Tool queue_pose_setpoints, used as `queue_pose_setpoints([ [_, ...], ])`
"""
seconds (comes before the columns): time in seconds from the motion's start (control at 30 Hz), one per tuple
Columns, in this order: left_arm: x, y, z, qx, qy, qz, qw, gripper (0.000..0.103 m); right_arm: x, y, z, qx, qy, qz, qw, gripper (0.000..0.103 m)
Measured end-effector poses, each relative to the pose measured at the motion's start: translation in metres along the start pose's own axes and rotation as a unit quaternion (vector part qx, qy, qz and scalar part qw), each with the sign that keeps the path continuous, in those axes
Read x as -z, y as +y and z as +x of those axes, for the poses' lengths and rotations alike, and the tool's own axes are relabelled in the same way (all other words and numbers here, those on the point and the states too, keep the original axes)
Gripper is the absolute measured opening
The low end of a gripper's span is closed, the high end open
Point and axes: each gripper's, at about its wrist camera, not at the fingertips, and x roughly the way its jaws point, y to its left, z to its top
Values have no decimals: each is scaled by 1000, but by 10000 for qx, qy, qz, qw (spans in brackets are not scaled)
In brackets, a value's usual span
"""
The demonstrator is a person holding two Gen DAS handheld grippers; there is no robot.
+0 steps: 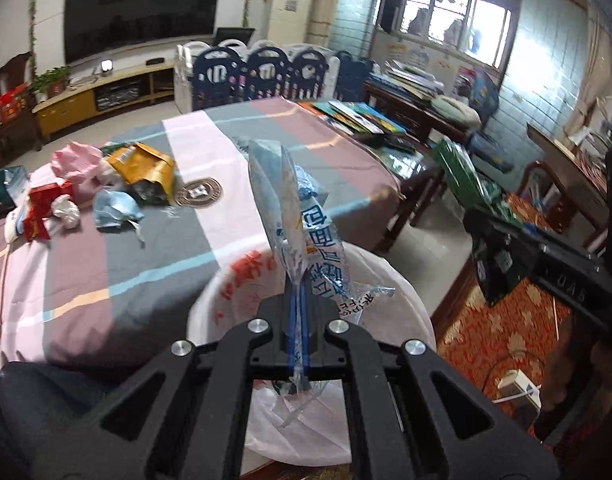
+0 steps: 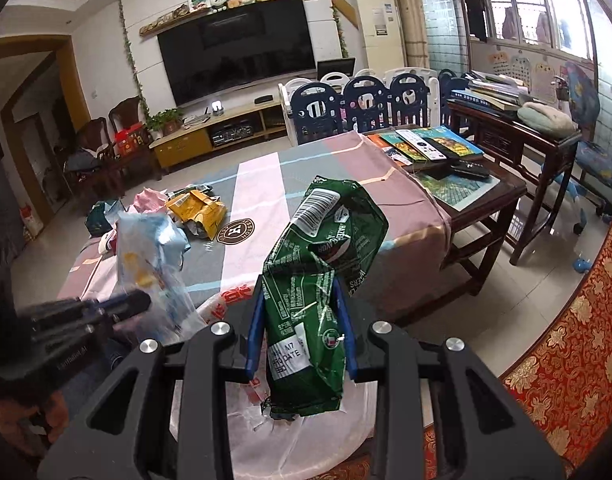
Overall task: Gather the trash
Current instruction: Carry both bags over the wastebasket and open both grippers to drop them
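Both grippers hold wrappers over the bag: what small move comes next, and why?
Probably open the left gripper: its clear blue wrapper already hangs over the white bag, so it should drop in. The right gripper with the green wrapper can follow.

Television (image 2: 238, 52), playpen fence (image 2: 361, 108), books (image 2: 421, 142).

I see my left gripper (image 1: 297, 312) and right gripper (image 2: 302, 320): black angular frames, 4 silver round screws on each, blue fingers (image 2: 254, 328).
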Motion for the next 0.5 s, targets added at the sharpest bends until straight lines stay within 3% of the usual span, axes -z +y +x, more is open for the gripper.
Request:
queue_pose_setpoints([
  [0.07, 3, -3, 6, 11, 109, 18, 9999, 4, 1, -1, -1, -12, -1, 9, 10000, 32],
  [0.13, 6, 0, 12, 127, 247, -17, 9996, 11, 2, 0, -1, -26, 25, -13, 10000, 32],
  [0.2, 8, 3, 13, 115, 262, -59, 9996, 37, 4, 2, 1, -60, 74, -36, 9999, 32],
  [0.27, 9, 4, 12, 31, 187, -70, 9998, 48, 5, 5, 4, -83, 114, -56, 9999, 32],
  [0.43, 8, 8, 3, -242, -6, -123, 9996, 63, 8, 16, 11, -165, 237, -181, 9994, 34],
  [0.5, 7, 11, 1, -328, -47, -154, 9993, 66, 9, 20, 12, -169, 264, -203, 9993, 40],
])
